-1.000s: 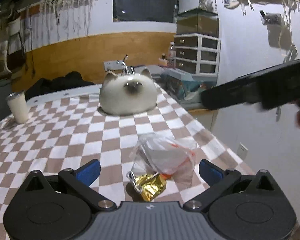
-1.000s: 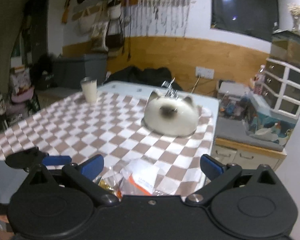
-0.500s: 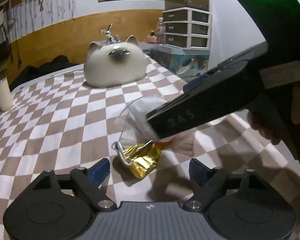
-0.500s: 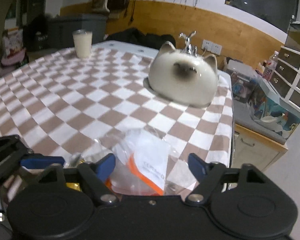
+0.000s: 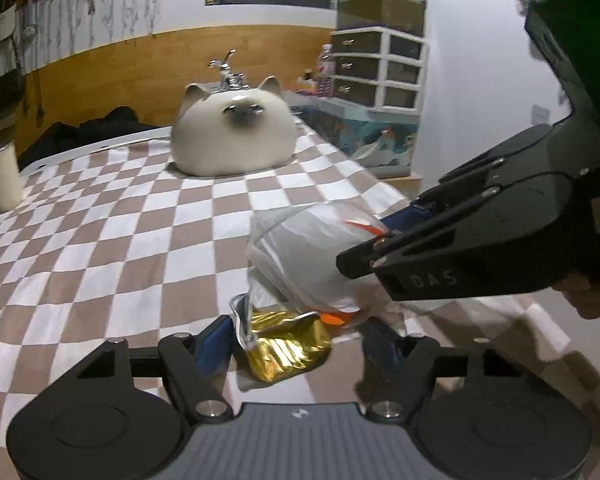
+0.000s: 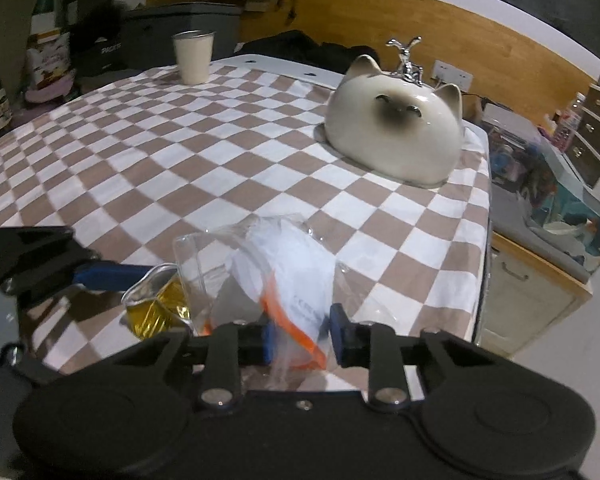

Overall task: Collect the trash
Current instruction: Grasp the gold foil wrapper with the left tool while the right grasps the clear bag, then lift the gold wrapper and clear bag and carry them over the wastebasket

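Note:
A clear plastic bag (image 5: 308, 256) with an orange strip lies near the table's right front corner, and a crumpled gold foil wrapper (image 5: 286, 346) lies against it. My left gripper (image 5: 298, 344) has its blue pads on either side of the gold wrapper, closing on it. My right gripper (image 6: 300, 338) is closed on the near end of the plastic bag (image 6: 284, 276). The gold wrapper (image 6: 156, 308) also shows left of it, with my left gripper's blue finger (image 6: 108, 274) beside it. The right gripper (image 5: 384, 240) comes in from the right in the left wrist view.
A checkered cloth (image 5: 100, 240) covers the table. A cat-shaped ceramic basin (image 5: 232, 136) with a chrome tap stands at the back. A white cup (image 5: 2, 178) stands far left. The table edge (image 6: 486, 240) drops to drawers and boxes on the right.
Both grippers have moved down and in on the trash. The right jaws have narrowed onto the plastic bag. The left jaws have narrowed around the gold wrapper.

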Demonstrator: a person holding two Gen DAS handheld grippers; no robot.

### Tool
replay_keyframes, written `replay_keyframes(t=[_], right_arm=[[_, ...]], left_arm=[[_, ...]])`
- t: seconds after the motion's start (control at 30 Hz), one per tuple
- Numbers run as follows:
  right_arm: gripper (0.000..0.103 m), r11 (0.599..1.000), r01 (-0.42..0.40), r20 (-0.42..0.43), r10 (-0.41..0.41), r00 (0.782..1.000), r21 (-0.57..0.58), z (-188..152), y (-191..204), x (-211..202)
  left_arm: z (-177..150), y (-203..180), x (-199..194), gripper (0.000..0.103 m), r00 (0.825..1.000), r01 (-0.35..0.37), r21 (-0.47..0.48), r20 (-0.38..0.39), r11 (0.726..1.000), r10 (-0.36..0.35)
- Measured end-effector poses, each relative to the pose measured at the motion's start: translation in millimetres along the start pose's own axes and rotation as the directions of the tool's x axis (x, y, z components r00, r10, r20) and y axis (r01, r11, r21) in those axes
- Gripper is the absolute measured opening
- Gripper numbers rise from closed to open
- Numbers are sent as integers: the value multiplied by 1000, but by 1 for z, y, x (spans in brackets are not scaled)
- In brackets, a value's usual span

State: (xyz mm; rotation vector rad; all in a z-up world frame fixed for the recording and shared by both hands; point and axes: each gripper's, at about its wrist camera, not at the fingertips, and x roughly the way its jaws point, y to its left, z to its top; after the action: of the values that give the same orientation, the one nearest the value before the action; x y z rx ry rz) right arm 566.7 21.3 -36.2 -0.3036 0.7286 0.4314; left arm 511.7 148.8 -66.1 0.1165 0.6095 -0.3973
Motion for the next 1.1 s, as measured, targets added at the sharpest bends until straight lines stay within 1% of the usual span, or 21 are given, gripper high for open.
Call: replay_keyframes(t=[0.07,0.1,0.13,0.17,0.23,0.33,0.47,0.73,0.87,1.0,1.1], right_arm=[[23,1000,-2,-4,2,1000,-5,-1,-1,-4],[22,1000,-8,-5,8,1000,1,-2,-4,-6],[20,1000,-11,-6,11,1000,5,-3,-6,-8],[19,1000,-7,-5,7,1000,6,-3,-7,-10],[13,1000,17,-2,-17,1000,8,-4,-10,-14],[9,999,49,5,-49,999,14,-4,-14,-19],[8,998,70,7,-70,998,0,-6,-13,-24],[6,996,83,13,-84,996,13,-13,-18,-42],[6,996,73,24,-74,997,42,-19,-22,-55],[6,995,64,44,-67,997,75,-26,-25,-68],[6,994,41,55,-47,997,102,-31,-27,-78]], left_arm=[[-1,0,-2,62,999,38,2,4,999,-38],[-1,-1,-2,61,999,46,4,2,999,-46],[-2,-2,-1,59,999,42,8,1,999,-42],[-2,-3,-1,54,999,35,9,-1,999,-35],[-2,-1,0,49,1000,31,2,-3,1000,-31],[-2,-1,1,48,1000,25,2,-5,1000,-25],[-1,-7,3,48,1000,-1,27,-10,1000,1],[-1,-14,2,46,999,-48,-1,-3,999,48],[-5,-19,-10,46,999,-46,-47,17,998,47],[-7,-29,-30,46,996,-75,-61,35,995,77],[-8,-37,-46,46,993,-104,-85,51,991,108]])
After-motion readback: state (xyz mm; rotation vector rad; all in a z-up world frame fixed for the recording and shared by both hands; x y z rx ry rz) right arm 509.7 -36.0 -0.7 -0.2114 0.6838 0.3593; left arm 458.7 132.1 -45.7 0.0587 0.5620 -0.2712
